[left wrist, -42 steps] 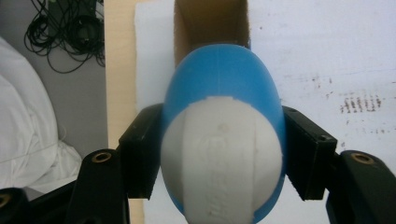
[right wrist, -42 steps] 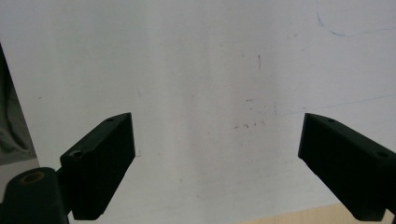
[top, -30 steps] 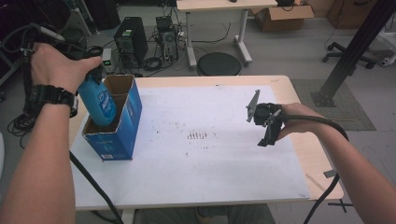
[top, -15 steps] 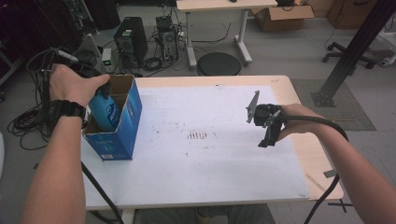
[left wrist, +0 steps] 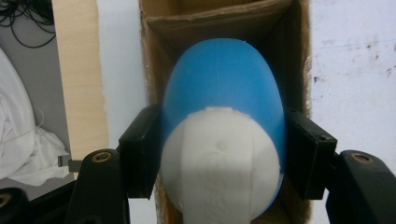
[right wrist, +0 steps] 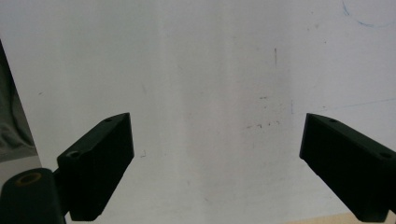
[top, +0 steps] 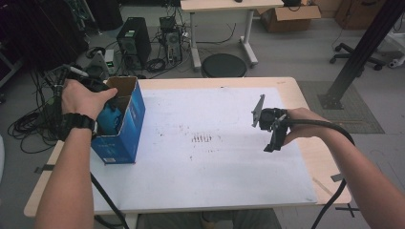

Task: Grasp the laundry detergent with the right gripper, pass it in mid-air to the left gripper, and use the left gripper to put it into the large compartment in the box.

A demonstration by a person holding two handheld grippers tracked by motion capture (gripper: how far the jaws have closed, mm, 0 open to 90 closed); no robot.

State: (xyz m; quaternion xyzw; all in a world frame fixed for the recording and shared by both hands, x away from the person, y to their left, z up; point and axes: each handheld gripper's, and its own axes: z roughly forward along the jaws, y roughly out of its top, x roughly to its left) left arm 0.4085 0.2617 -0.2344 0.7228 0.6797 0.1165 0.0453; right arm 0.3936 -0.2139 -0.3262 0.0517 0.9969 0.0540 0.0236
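Blue egg-shaped bottle (left wrist: 224,84), white rounded end, inside open cardboard box (left wrist: 219,18)

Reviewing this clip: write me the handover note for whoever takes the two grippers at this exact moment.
Left gripper: shut on the blue and white bottle, white end toward the camera, blue end pointing down into the open blue carton at the table's left edge.
Right gripper: open, nothing between its jaws, held above the white mat on the right.
Done: bottle is partly inside the carton.
Left: probably lower it fully, release, withdraw the left gripper. The carton's flaps are open; whether they need closing I cannot tell.
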